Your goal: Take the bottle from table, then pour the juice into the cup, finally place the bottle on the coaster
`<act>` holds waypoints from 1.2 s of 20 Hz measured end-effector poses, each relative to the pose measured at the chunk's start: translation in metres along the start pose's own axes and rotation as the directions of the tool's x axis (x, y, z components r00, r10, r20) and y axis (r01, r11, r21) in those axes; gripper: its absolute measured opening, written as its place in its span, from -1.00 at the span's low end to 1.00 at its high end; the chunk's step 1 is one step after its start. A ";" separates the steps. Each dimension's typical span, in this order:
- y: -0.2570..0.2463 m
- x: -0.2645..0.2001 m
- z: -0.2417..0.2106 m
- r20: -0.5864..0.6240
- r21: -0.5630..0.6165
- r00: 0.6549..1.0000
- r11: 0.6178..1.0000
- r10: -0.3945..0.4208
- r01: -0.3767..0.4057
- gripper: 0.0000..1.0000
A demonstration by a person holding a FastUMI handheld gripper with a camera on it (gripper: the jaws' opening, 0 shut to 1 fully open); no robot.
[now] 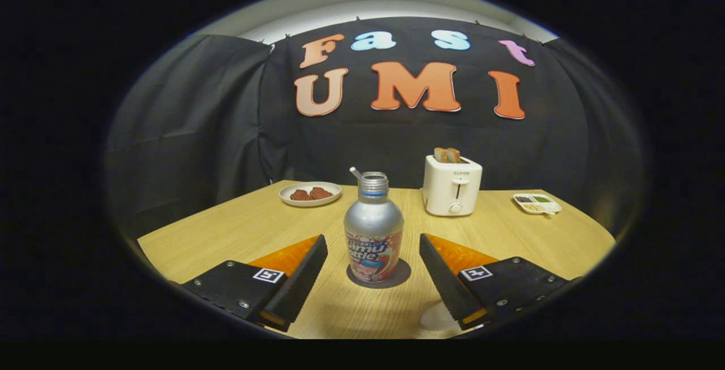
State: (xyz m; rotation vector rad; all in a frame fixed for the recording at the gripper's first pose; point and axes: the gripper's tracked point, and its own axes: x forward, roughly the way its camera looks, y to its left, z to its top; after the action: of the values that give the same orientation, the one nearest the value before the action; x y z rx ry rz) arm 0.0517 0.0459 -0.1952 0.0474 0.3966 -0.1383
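Note:
A silver bottle (374,228) with a colourful label and an open neck stands upright on a dark round coaster (405,277) on the wooden table (226,228). My gripper (372,241) is open, one finger on each side of the bottle. There is a clear gap between each finger and the bottle, and neither one touches it. Under the right finger, a rounded white object (435,319), possibly the cup, shows in part; the finger hides most of it.
At the back of the table, a white plate (310,193) with brown food is on the left. A white toaster (451,186) with toast in its slots is in the middle. A small divided white dish (537,203) is on the right. Black cloth walls the booth.

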 end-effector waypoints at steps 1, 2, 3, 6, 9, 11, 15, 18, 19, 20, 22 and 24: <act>-0.003 -0.008 0.010 0.021 0.004 1.000 1.000 0.003 -0.003 0.94; -0.005 -0.017 0.020 0.041 0.005 0.999 1.000 0.006 -0.007 0.94; -0.009 -0.026 0.029 0.065 0.005 0.998 1.000 0.009 -0.009 0.94; -0.029 -0.053 0.062 0.148 0.010 0.989 1.000 -0.010 0.008 0.94; -0.052 -0.079 0.085 0.218 -0.001 0.975 0.999 -0.044 0.045 0.93; -0.056 -0.093 0.108 0.254 -0.005 0.965 0.998 -0.062 0.066 0.93; -0.070 -0.119 0.125 0.309 -0.007 0.948 0.997 -0.074 0.080 0.93; -0.080 -0.137 0.135 0.347 0.013 0.934 0.996 -0.087 0.088 0.93; -0.082 -0.141 0.139 0.360 0.019 0.929 0.996 -0.087 0.086 0.93; -0.084 -0.145 0.143 0.373 0.021 0.924 0.996 -0.087 0.085 0.93; -0.090 -0.150 0.145 0.379 0.033 0.921 0.996 -0.091 0.084 0.93; -0.092 -0.154 0.148 0.382 0.046 0.920 0.996 -0.088 0.076 0.93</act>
State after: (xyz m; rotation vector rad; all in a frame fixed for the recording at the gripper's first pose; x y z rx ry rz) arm -0.0458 -0.0372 -0.0008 0.0328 0.0030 -0.2325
